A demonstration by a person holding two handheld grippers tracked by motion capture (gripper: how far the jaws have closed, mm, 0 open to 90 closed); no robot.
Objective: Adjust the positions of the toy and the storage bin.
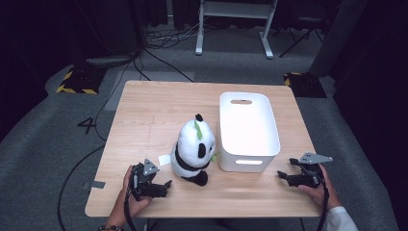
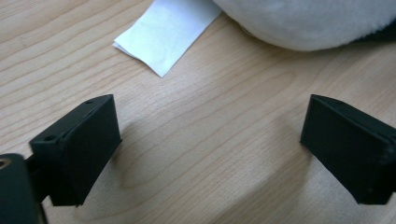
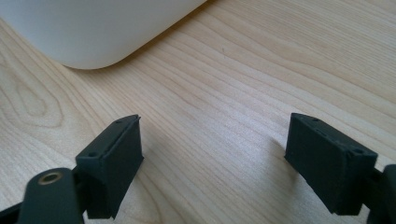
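Note:
A black-and-white plush panda (image 1: 194, 150) with a green leaf sits upright near the table's front middle. Right of it stands a white plastic bin (image 1: 247, 131) with handle slots. My left gripper (image 1: 166, 185) rests open on the wood just left of the panda's base, nothing between its jaws. In the left gripper view the panda's white fur (image 2: 308, 21) lies beyond the open left gripper (image 2: 210, 140). My right gripper (image 1: 284, 175) is open on the table by the bin's front right corner. The bin's rounded corner (image 3: 88, 28) shows ahead of the right gripper (image 3: 212, 154).
A white paper tag (image 1: 164, 159) lies flat on the wooden table (image 1: 149, 110) beside the panda, seen also as the tag (image 2: 166, 32) in the left gripper view. Grey carpet, cables and a desk frame (image 1: 234, 24) lie beyond the table.

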